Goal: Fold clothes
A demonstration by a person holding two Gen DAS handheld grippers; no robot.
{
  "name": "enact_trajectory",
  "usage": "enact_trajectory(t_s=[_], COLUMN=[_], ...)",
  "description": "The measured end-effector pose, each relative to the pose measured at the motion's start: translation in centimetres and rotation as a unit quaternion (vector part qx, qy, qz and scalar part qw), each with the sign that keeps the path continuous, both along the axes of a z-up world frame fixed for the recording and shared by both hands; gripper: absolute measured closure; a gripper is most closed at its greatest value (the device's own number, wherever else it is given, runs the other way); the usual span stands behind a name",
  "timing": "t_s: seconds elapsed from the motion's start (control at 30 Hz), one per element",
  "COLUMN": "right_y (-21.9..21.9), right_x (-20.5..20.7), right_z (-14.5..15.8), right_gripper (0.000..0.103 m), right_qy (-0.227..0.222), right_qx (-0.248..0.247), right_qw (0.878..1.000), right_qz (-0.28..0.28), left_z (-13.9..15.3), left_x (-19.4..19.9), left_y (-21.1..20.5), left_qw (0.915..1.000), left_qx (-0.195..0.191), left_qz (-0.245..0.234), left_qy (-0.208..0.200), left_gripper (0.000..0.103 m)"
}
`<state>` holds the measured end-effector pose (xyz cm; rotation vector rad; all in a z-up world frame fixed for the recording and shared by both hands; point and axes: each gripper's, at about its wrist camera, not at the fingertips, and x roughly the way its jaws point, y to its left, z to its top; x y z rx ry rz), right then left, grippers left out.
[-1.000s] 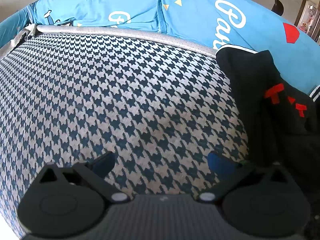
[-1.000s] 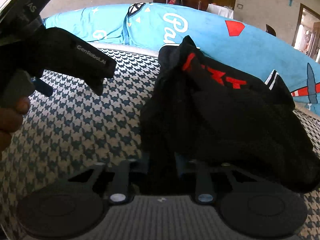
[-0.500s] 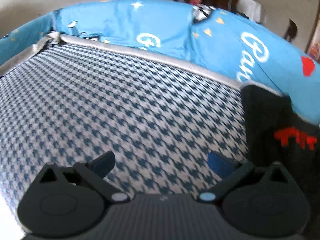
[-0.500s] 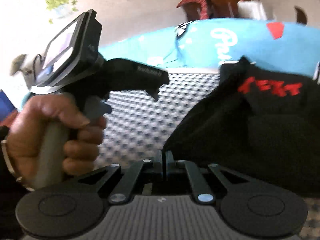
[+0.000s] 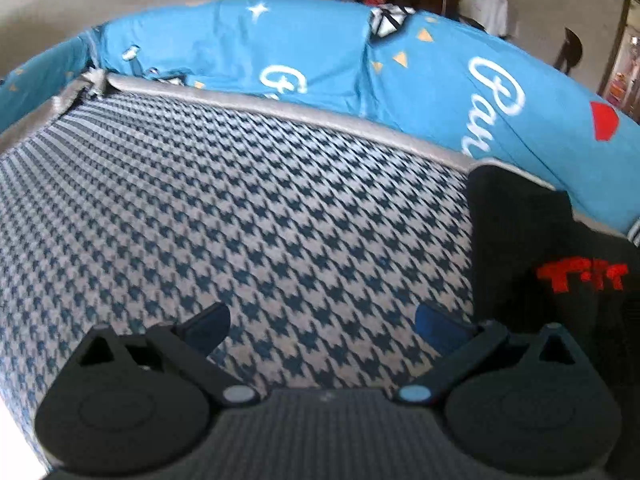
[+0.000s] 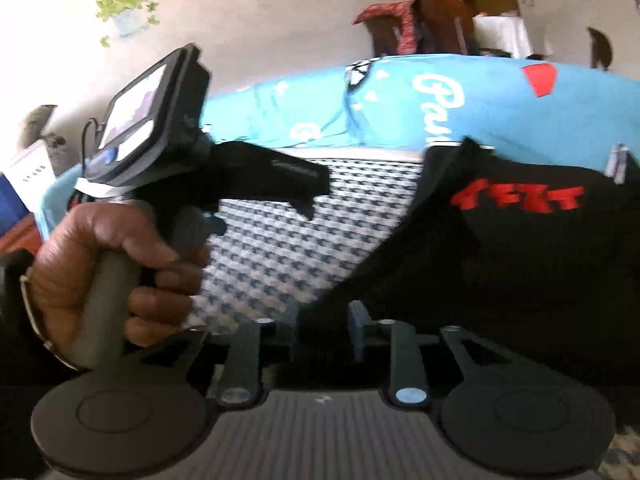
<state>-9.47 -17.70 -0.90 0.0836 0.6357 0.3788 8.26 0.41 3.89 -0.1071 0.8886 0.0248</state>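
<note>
A black garment with red lettering lies bunched on the houndstooth bedspread; its near edge rises to my right gripper. That gripper's jaws stand a little apart, with black cloth filling the gap between them. In the left wrist view the same garment lies at the right. My left gripper hangs wide open and holds nothing, over bare bedspread, left of the garment. A person's hand holds the left gripper's handle.
Blue printed pillows run along the far edge of the bed behind a grey piping seam. Beyond the pillows are a wall, chairs and a doorway. The bedspread left of the garment is bare.
The right gripper's jaws, pressed tight on the cloth half a second ago, now stand partly apart. The right view has tilted up. The left gripper stays open; its view has barely shifted.
</note>
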Motion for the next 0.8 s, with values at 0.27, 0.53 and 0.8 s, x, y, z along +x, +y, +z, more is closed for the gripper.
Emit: enact_trajectory(t_s=[0.27,0.53,0.8], right_y=[1.0,5.3,5.3], right_x=[-4.0,-7.0,-6.8], right_z=[-1.2,-4.0,-5.5], right_gripper=[0.058,0.044,0.044], right_qy=[0.010,-0.021,-0.030], right_qx=[-0.040,-0.157,-0.191], right_qw=[0.999,0.986,0.981], right_qz=[0.002,0.057,0.034], left_z=[-1.0,-2.0,-2.3], left_x=[-1.3,-3.3,-4.2], left_y=[-1.7,-1.5,-1.0], left_qw=[0.9986,0.9978,0.9976], left_qx=[0.016,0.000,-0.011], left_qz=[-0.050,-0.065,-0.066], left_qy=[0.009,0.015,0.017], left_gripper=[0.000,0.000,0.000])
